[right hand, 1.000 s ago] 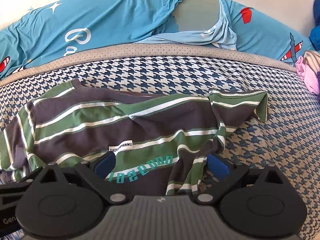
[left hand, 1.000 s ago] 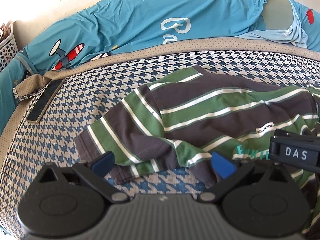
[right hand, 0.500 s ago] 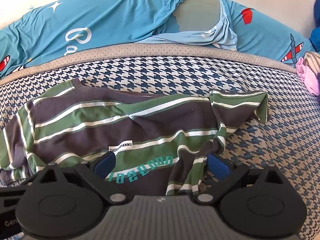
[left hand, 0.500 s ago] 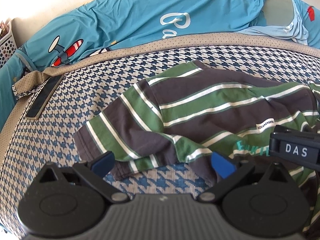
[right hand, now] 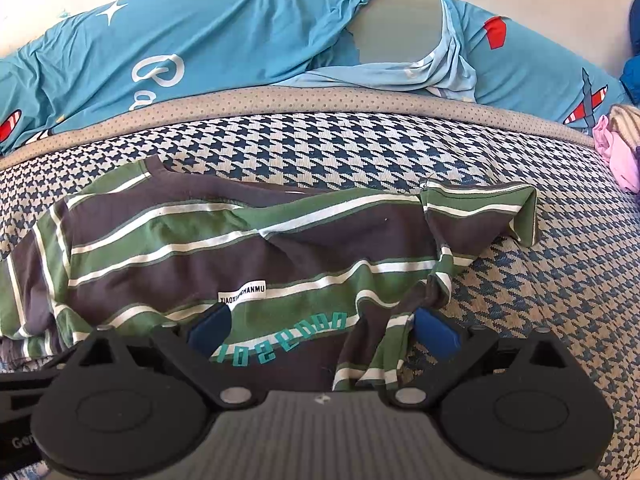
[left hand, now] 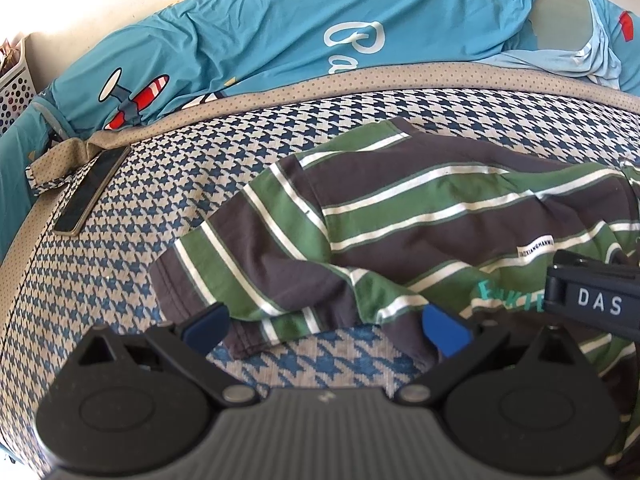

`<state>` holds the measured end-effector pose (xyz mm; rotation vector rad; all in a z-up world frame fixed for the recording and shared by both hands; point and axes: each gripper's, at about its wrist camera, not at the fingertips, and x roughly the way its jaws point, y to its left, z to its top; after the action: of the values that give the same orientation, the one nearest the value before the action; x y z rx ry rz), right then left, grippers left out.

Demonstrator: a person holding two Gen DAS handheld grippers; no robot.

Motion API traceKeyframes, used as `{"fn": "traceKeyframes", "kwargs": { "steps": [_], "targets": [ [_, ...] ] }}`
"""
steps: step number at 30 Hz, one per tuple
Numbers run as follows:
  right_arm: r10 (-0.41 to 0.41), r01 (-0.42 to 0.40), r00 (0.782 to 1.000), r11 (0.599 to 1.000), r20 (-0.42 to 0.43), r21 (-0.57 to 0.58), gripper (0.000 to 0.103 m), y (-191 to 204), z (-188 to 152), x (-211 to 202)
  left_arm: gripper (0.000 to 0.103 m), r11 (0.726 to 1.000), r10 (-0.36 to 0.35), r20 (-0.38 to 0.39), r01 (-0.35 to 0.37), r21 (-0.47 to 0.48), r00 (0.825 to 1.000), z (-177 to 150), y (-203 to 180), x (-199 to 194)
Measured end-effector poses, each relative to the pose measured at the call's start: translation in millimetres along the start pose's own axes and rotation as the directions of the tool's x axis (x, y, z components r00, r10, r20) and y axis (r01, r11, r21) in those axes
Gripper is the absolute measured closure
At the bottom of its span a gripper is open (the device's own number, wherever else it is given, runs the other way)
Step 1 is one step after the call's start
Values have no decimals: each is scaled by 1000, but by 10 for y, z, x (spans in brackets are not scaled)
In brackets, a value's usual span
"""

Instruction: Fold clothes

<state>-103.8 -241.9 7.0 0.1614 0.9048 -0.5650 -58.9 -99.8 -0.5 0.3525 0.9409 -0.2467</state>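
A green, dark brown and white striped T-shirt [left hand: 420, 216] lies rumpled on the houndstooth bed cover [left hand: 192, 184]. In the right wrist view the same shirt [right hand: 248, 240] spreads from the left edge to a bunched sleeve at the right. My left gripper [left hand: 326, 324] is open above the shirt's left sleeve edge, blue pads wide apart, nothing between them. My right gripper [right hand: 320, 328] is open too, over the shirt's near part with the teal lettering; cloth lies below the jaws. The right gripper's body, marked DAS [left hand: 596, 300], shows at the right of the left wrist view.
A blue quilt [right hand: 240, 40] with aeroplane prints runs along the back against the wall. A dark phone [left hand: 94, 190] lies at the cover's left edge, near a white perforated basket [left hand: 14, 96]. Pink and beige clothes [right hand: 620, 148] lie at the far right.
The left gripper has drawn back slightly, so the shirt's left sleeve sits a bit farther from it. The right view is almost unchanged; both grippers stay open.
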Motion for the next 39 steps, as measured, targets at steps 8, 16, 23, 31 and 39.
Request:
{"fn": "traceKeyframes", "kwargs": {
  "steps": [8,16,23,31,39],
  "targets": [
    [5,-6,999,1000,33,25,4,-183,127,-11,0,999,-2,-24,1,-40,1000,48,109,98],
    [41,-42,999,978,12,205,6,-781,260,38,0,966,-119,-10,113,-234,993,142,484,220],
    [88,-83,996,979,-18,185,40,-934,196,241,0,900,-307,-27,281,-332,951,30,449,352],
    [132,-127,991,977,-20,170,57,-962,161,403,0,964,-222,-64,209,-166,973,-13,-52,366],
    [110,-113,994,986,27,124,90,-917,154,413,0,992,-116,-10,115,-46,993,-57,-350,373]
  ]
}}
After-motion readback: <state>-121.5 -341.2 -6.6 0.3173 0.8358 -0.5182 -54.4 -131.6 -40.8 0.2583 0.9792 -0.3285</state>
